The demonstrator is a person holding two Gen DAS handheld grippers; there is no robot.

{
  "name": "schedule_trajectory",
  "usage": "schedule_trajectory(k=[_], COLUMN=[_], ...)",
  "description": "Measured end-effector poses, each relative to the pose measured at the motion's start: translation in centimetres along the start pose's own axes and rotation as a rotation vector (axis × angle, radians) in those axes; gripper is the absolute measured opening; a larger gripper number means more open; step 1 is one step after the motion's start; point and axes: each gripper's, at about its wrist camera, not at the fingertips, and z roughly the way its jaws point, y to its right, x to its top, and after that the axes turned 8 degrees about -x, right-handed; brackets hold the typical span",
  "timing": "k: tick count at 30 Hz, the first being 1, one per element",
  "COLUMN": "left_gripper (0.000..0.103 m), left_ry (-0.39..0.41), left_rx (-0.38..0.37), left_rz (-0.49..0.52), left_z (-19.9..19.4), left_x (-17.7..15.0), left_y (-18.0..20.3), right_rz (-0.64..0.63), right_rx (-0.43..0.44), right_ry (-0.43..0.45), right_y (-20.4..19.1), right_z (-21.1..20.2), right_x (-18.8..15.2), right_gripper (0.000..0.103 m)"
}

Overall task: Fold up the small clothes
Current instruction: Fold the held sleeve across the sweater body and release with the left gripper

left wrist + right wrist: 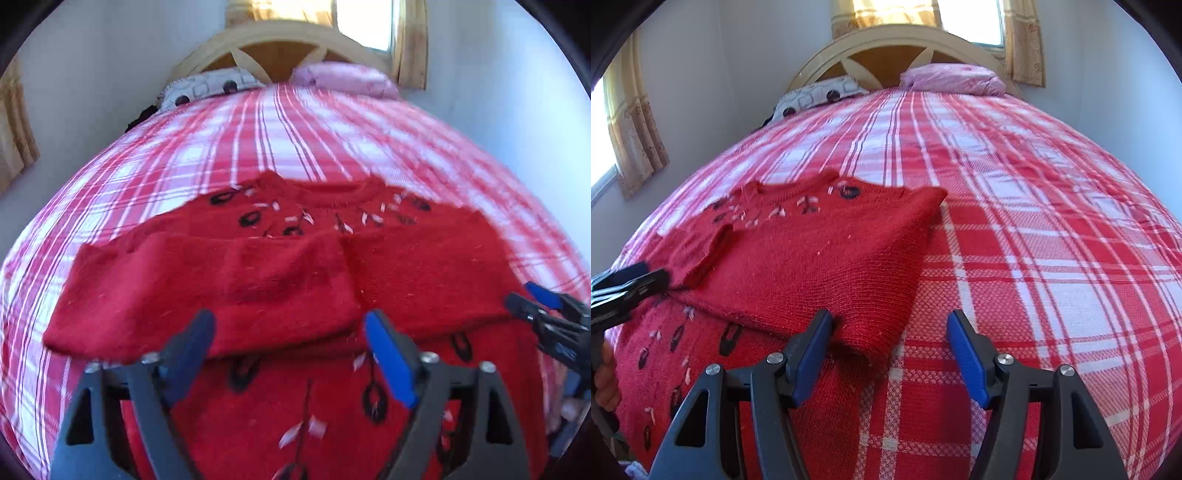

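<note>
A red knitted sweater (295,266) with black and white embroidery lies flat on the bed, neck toward the headboard. Both sleeves are folded across its chest, the left sleeve (203,291) and the right sleeve (424,273) meeting near the middle. My left gripper (288,328) hovers open over the sleeve ends, its pads clear of the cloth. In the right wrist view my right gripper (888,328) stands open at the sweater's (798,266) right edge, with the sleeve cuff (860,332) lying between its fingers. Each gripper also shows in the other's view: the right gripper (522,295) and the left gripper (650,275).
A red-and-white plaid cover (1015,240) spreads over the whole bed. Two pillows (820,94) (956,79) rest against a wooden headboard (886,48) under a bright window with curtains. A hand (605,376) shows at the left edge. Walls close in on both sides.
</note>
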Motion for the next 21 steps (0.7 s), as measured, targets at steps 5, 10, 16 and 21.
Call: schedule_trajectory(k=[5,10,16,21], left_gripper=[0.090,0.090,0.090,0.092], left_ry=[0.065,0.016,0.000,-0.013], left_rx=[0.070,0.124,0.108,0.146], left_rz=[-0.050,-0.212,-0.349,-0.321], left_z=[-2.6,-0.6,0.3,0.9], left_x=[-1.7,-3.0,-4.3,-4.5], left_y=[-2.8,-6.2,-8.4,-7.5], right_rz=[0.111,0.027,-0.020,-0.079], right_rx=[0.142,0.348,0.372,0.337], right_ry=[0.100,-0.019,-0.119,-0.179], right_y=[-1.5,-9.1,-16.1,-19.1], right_z=[-3.5,-1.4,4.2,7.5], right_x=[1.5,4.0,6.0,5.6], right_gripper=[0.065,0.065,0.065,0.062])
